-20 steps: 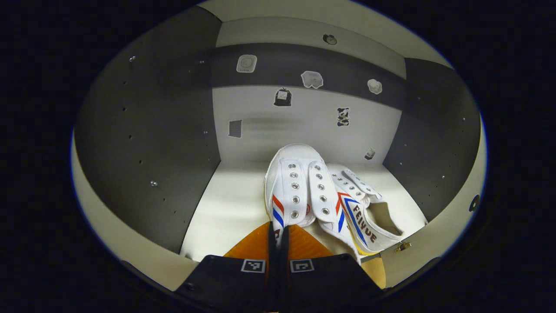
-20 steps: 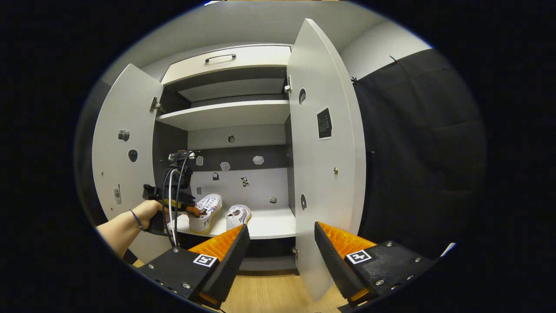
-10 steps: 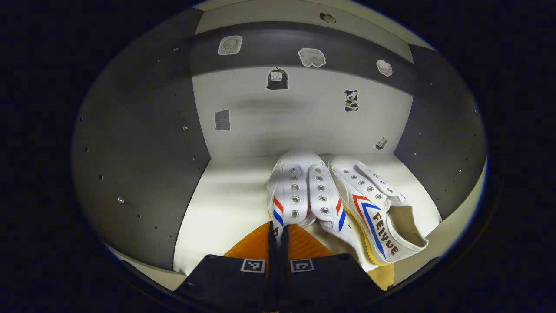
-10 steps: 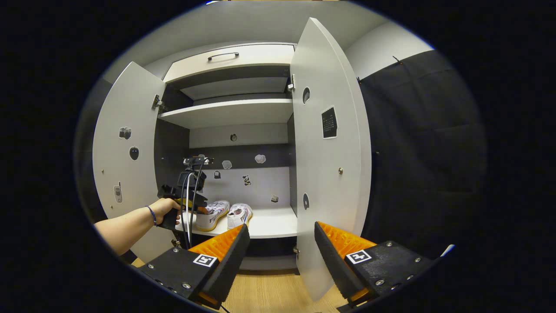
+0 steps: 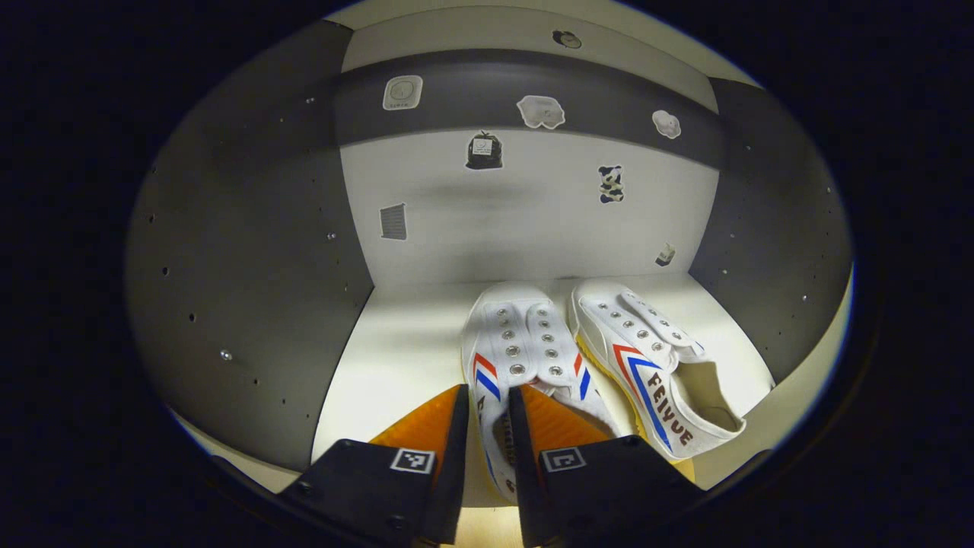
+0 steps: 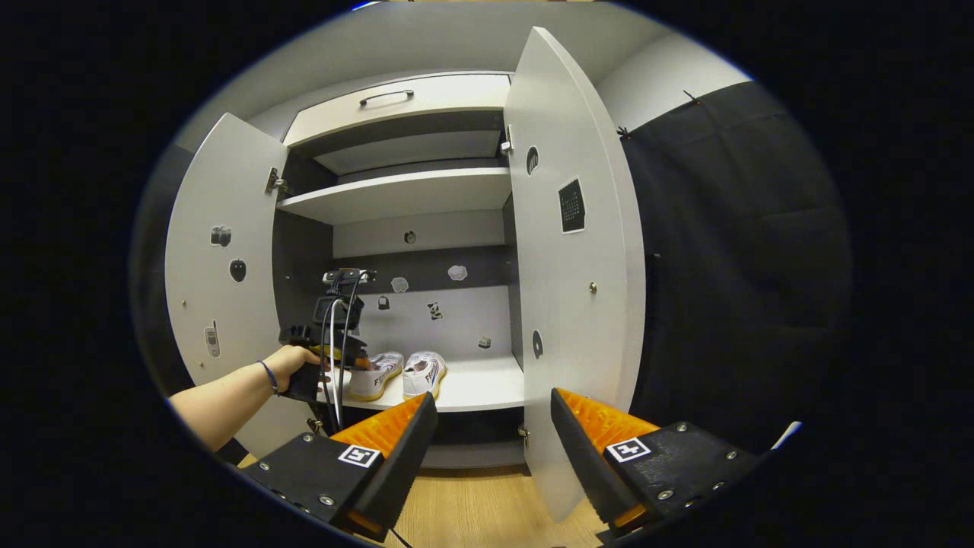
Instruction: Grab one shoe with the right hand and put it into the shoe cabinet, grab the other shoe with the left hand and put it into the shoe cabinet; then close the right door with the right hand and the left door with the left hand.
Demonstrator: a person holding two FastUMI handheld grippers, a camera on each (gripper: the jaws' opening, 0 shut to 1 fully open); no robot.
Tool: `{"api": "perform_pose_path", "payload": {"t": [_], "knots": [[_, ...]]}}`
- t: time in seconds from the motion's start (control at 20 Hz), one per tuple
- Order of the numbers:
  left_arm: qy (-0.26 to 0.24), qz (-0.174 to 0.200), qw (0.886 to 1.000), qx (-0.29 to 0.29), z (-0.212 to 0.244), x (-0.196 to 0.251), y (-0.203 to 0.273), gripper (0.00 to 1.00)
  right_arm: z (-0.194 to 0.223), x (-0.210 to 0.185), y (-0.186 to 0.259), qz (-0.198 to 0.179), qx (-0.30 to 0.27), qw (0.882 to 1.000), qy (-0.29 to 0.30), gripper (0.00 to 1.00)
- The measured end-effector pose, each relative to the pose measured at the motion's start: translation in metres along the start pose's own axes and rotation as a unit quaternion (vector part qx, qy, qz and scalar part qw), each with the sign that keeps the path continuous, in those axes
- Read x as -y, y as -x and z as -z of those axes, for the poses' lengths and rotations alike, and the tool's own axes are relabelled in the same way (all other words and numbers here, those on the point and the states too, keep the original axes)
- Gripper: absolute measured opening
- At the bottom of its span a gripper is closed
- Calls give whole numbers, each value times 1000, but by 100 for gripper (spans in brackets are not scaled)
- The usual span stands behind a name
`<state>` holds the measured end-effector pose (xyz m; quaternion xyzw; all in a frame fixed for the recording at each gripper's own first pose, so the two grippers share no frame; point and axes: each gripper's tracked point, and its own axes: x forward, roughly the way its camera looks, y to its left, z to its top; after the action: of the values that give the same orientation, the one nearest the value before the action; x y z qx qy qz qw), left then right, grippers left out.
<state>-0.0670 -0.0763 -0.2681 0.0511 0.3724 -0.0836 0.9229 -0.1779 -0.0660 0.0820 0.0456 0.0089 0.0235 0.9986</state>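
Both white canvas shoes are sitting side by side on the cabinet's lower shelf (image 5: 396, 342). Your left gripper (image 5: 485, 426) is parting around the left shoe (image 5: 517, 350)'s soft heel collar; backing out crooked could snag it. Your right gripper (image 6: 491, 434) is hanging apart, empty, near the smooth right door (image 6: 567, 304).

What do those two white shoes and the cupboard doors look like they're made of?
The shoes look like white canvas: matte woven uppers, metal eyelets, and a yellowish sole edge, probably rubber. The right door and left door look like smooth matte white laminated board, flat and thin-edged with small metal fittings, though painted wood can't be ruled out.
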Motion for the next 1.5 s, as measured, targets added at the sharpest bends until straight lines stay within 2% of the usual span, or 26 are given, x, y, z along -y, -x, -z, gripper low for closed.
{"api": "perform_pose_path", "payload": {"t": [0.05, 0.1, 0.15, 0.2, 0.3, 0.45, 0.5, 0.55, 0.75, 1.05, 1.25, 1.5], "knots": [[4, -1, 1000, 7, 0, -1, 6, 43, -1, 1, 2, 0, 1, 1000, 1, 93], [6, 1, 1000, 14, -2, -2, 12, 53, -3, 2, 4, 0, 2, 1000, 2, 93], [8, 3, 1000, 23, -6, -2, 20, 51, -5, 3, 7, 0, 4, 1000, 2, 92], [7, 6, 999, 32, -10, -2, 28, 65, -7, 5, 9, -2, 5, 1000, 0, 92], [11, 6, 998, 59, -21, -3, 49, 83, -11, 7, 15, -4, 7, 1000, -6, 93], [20, 1, 995, 103, -34, -8, 88, 86, -18, 15, 25, -3, 10, 1000, 1, 92], [21, 0, 993, 118, -37, -9, 100, 95, -19, 21, 27, 2, 11, 1000, 7, 92], [21, 0, 991, 129, -40, -10, 116, 100, -21, 27, 28, 8, 12, 1000, 12, 92], [4, -1, 984, 179, -46, -7, 176, 97, -28, 56, 36, 31, 17, 999, 15, 92], [-2, 9, 966, 258, -49, -6, 270, 97, -42, 111, 40, 76, 25, 996, 24, 92], [-11, 8, 959, 283, -33, -10, 318, 94, -43, 140, 38, 96, 25, 995, 26, 92], [-12, 9, 955, 296, -1, -17, 371, 99, -30, 160, 14, 101, 9, 994, 35, 93]]}}
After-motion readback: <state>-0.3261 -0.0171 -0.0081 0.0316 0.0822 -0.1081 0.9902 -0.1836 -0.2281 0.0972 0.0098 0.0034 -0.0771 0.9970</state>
